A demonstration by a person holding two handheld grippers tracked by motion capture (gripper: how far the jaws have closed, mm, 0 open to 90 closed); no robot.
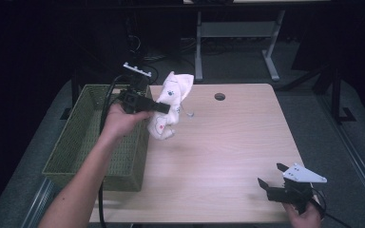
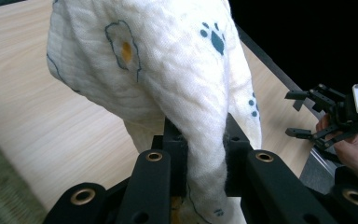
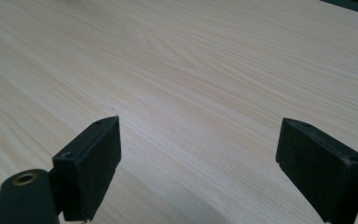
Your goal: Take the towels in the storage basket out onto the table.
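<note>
Standing under everything is the table [image 1: 228,142], a pale wood top, and both grippers work above it. On the far side of the left gripper [image 1: 164,107] from the table's middle sits the basket [image 1: 83,142], green and woven, with its long wall touching the table's edge. I judge it is put there so that a thing can be dropped into it with a short move of the left hand [image 1: 119,121].

Next in size is the cloth [image 1: 168,107], white with small printed paws and a yellow spot. It hangs from the left gripper, held up in the air over the table. In the left gripper view a thick fold of the cloth [image 2: 168,70] passes between the two black jaws, and they pinch it firmly; the rest bulges out beyond the jaws and some hangs below them. The hold is in the middle of the bunch, I think because this way the whole cloth lifts at once and no corner drags on the wood. The gripper lies about level and points away from the basket.

The right gripper [image 1: 272,175] waits near the table's front edge, well apart from the cloth. Its jaws are spread wide with nothing between them, and past them the table [image 3: 177,70] lies bare. It seems to rest here, ready to help if needed.
</note>
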